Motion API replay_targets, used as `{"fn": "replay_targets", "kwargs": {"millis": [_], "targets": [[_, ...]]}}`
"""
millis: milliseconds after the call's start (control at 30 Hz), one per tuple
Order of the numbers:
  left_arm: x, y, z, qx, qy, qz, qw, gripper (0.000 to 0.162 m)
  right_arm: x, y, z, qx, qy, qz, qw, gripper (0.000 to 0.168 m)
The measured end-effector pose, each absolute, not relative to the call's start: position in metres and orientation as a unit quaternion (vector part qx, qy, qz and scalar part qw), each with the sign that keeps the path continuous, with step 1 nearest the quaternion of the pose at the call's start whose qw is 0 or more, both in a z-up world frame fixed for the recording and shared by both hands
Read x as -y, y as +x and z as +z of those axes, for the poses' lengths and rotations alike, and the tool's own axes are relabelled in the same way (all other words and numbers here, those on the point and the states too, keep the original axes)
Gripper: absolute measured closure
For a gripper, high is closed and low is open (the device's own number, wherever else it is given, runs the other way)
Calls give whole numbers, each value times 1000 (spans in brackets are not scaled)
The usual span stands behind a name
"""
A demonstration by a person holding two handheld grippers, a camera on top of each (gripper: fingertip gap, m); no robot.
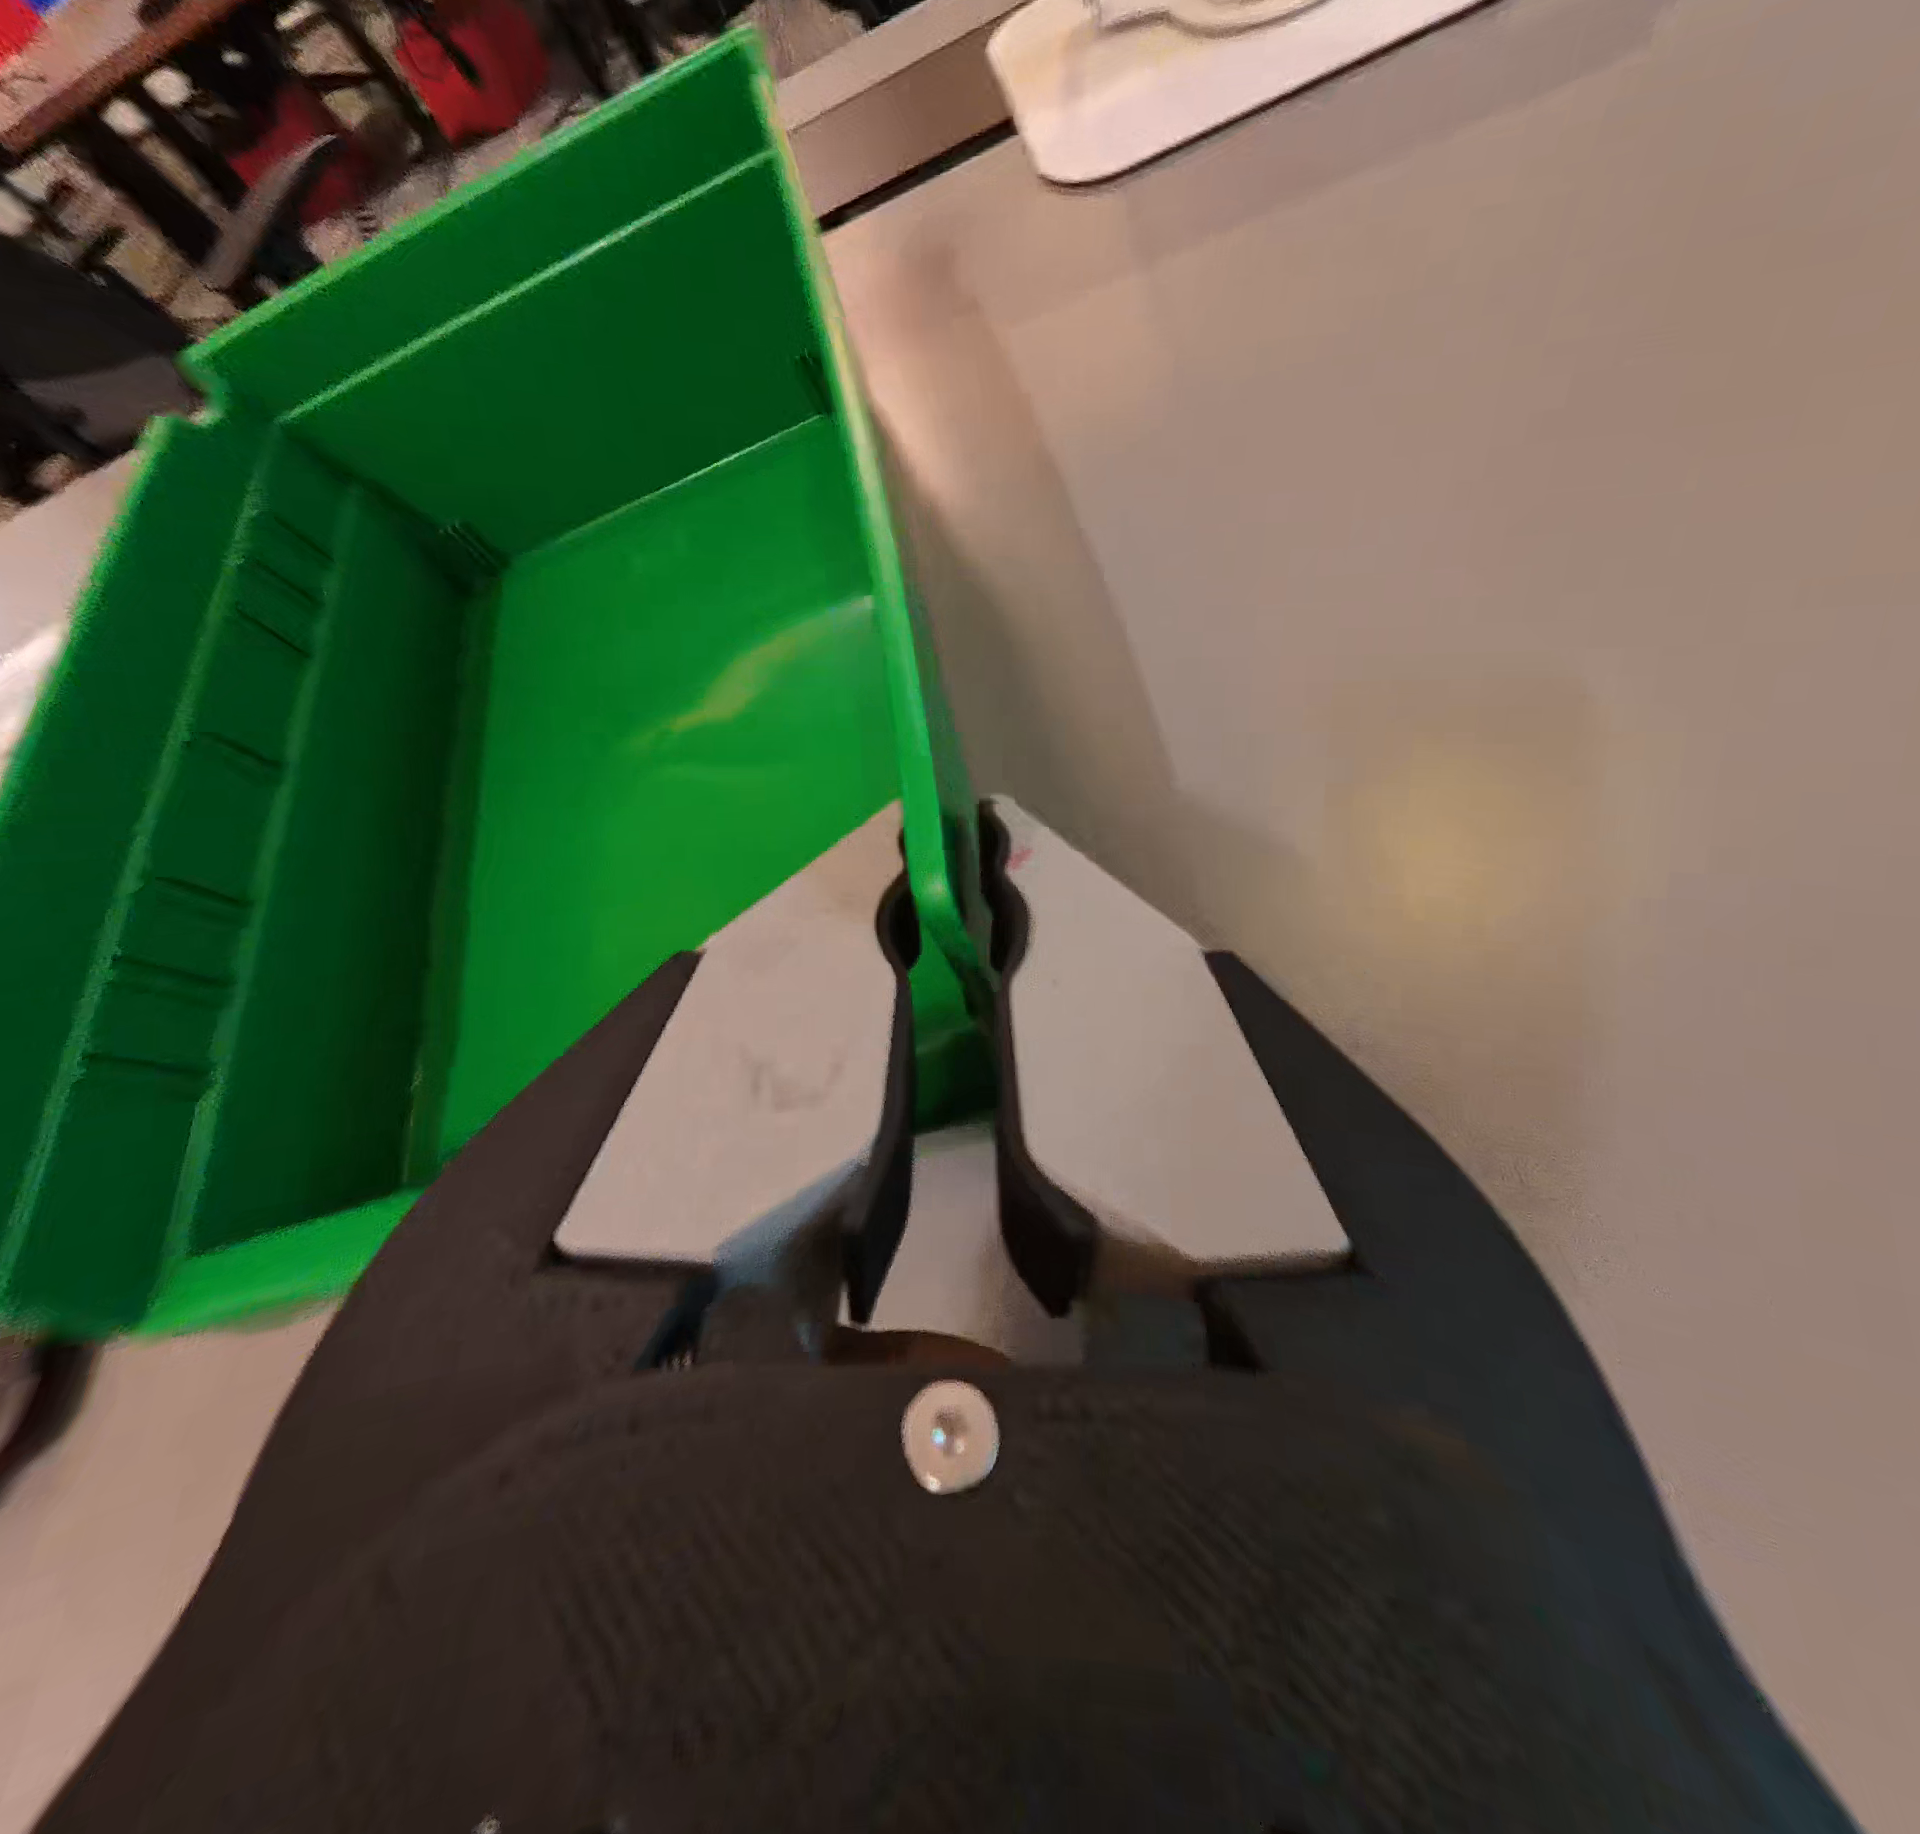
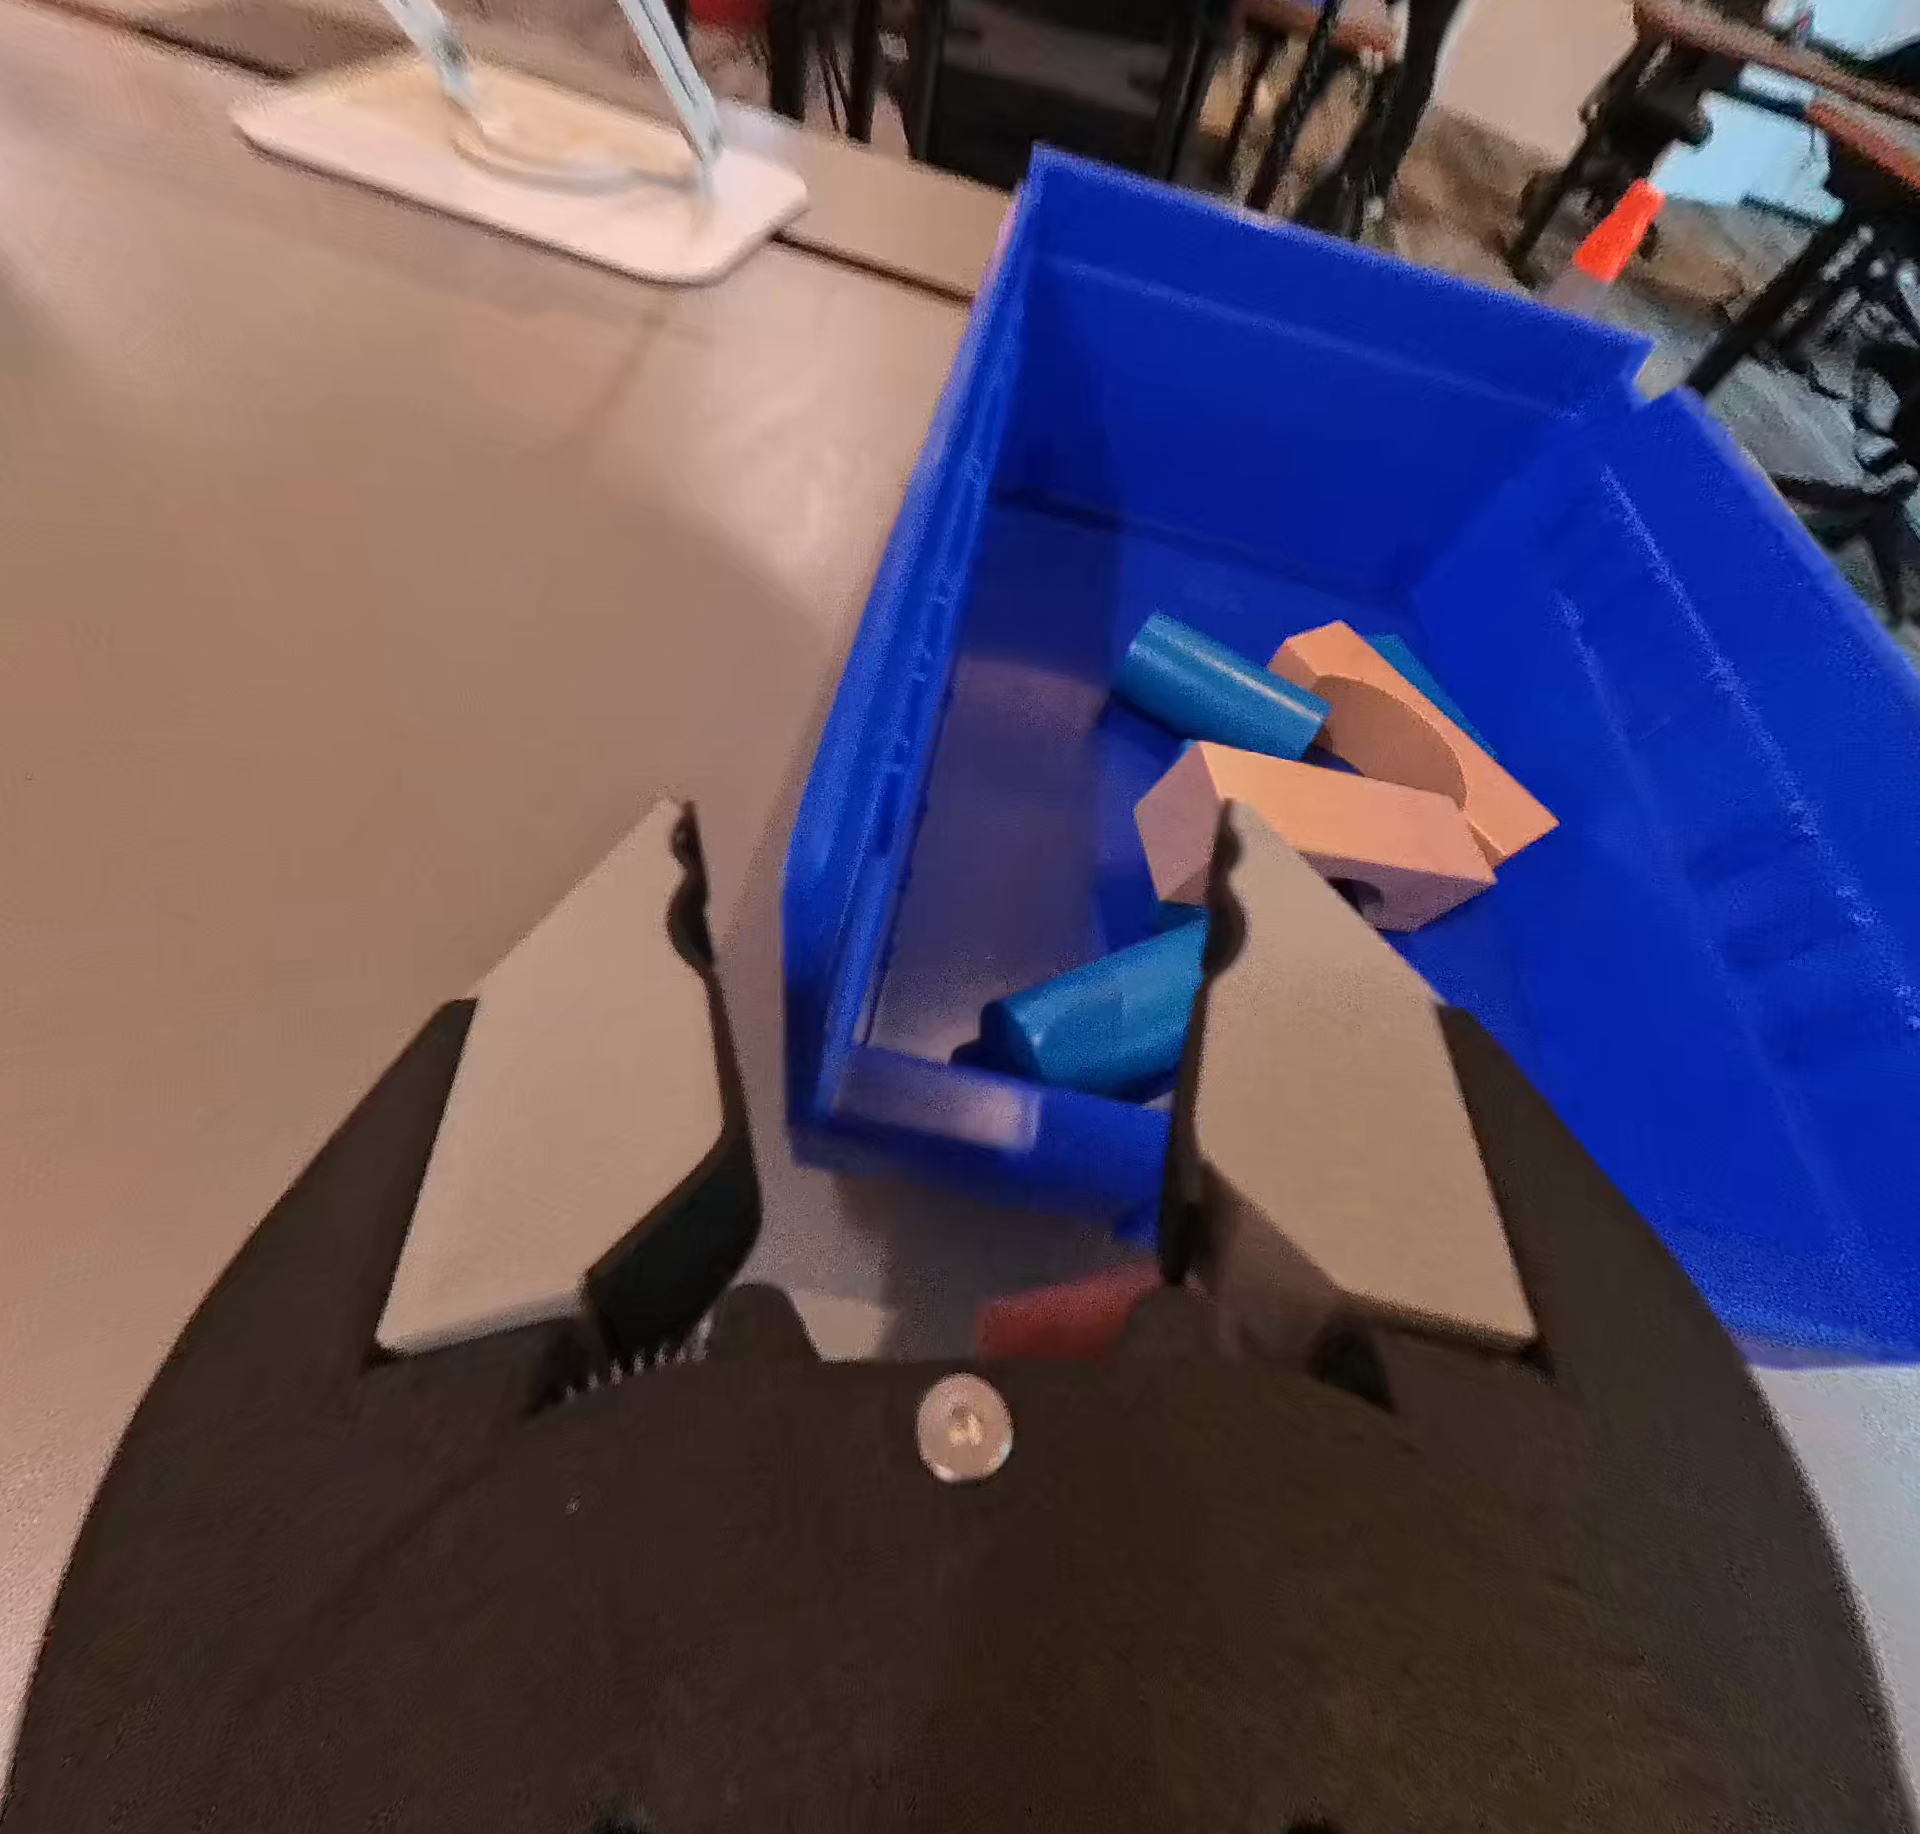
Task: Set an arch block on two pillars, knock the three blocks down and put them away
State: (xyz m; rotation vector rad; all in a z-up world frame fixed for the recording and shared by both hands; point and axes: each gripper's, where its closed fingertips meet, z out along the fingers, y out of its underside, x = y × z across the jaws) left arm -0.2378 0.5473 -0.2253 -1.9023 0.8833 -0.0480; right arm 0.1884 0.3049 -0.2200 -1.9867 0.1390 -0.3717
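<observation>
The left hand-held gripper (image 1: 951, 911) is closed narrow on the right wall of a green bin (image 1: 665, 745); the wall edge sits between the 2 fingertips. The bin looks tilted and the inside shows nothing. The rest of the green bin is to the left of this gripper, the grey surface (image 1: 1455, 537) to the right.

The right hand-held gripper (image 2: 956, 891) is wide open and holds nothing. Just ahead & to the right stands a blue bin (image 2: 1714, 849) on the surface. Inside it lie 2 blue cylinder blocks (image 2: 1216, 688), (image 2: 1101, 1026) and 2 pink arch blocks (image 2: 1330, 828), (image 2: 1413, 735), touching each other. A small red thing (image 2: 1060, 1311) shows between the finger bases; I cannot tell what it is.
</observation>
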Motion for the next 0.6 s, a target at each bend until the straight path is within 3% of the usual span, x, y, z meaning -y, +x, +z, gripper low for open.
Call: {"fn": "replay_targets", "kwargs": {"millis": [33, 100, 133, 367, 600], "targets": [[-551, -242, -224, -363, -786, -19, 500, 159, -309, 195, -224, -54, -840, -180, 509, 90], [-551, -248, -216, -348, -788, -52, 506, 160, -318, 183, -220, -10, -847, -190, 496, 156], [-549, -254, -210, -342, -785, -62, 513, 160, -316, 186, -220, -30, -851, -208, 481, 162], [-515, -297, -136, -313, -728, -130, 596, 160, -313, 115, -218, -12, -851, -146, 504, 164], [-464, -337, -58, -297, -664, -150, 670, 160, -371, -55, -220, 67, -862, -59, 498, 145]]}}
